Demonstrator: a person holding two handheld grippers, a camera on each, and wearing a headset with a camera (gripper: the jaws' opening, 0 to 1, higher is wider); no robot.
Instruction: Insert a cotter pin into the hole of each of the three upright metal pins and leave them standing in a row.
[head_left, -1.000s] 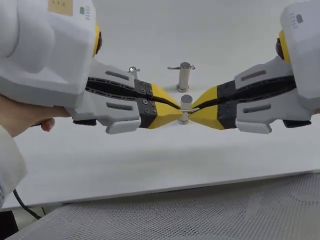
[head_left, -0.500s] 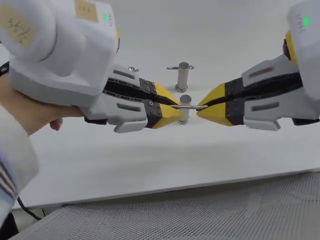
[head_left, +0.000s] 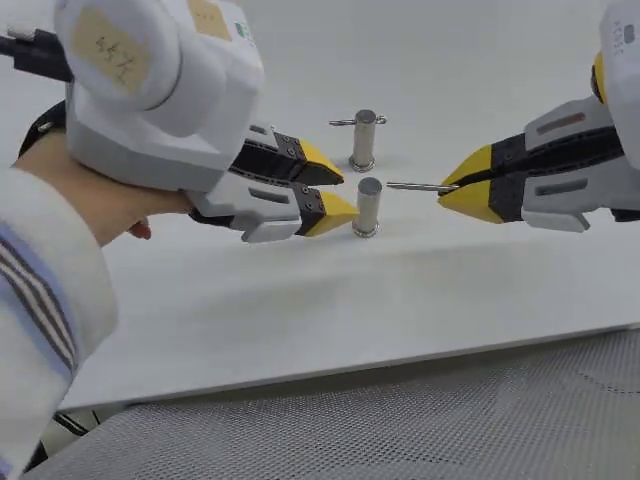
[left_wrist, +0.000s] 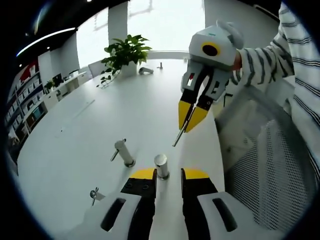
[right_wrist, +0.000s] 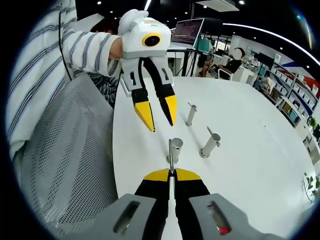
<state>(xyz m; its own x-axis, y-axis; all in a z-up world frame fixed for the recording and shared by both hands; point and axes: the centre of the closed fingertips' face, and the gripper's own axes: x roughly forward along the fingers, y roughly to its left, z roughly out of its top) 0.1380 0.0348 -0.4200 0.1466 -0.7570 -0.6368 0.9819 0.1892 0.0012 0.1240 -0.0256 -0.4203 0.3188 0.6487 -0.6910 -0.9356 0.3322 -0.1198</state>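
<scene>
Your right gripper (head_left: 447, 192) is closed on the cotter pin (head_left: 410, 186), held level so its tip aims at the top of the near metal pin (head_left: 369, 207), just beside it, while your left gripper (head_left: 345, 196) stands with jaws apart at the other side, probably to steady it.

The person is wearing a white, dark-striped sleeve (head_left: 45, 290). The white-and-grey left claw (head_left: 346, 197), carrying tan stickers (head_left: 110, 45), and right claw (head_left: 447, 191) are showing yellow tips and black bands.
</scene>
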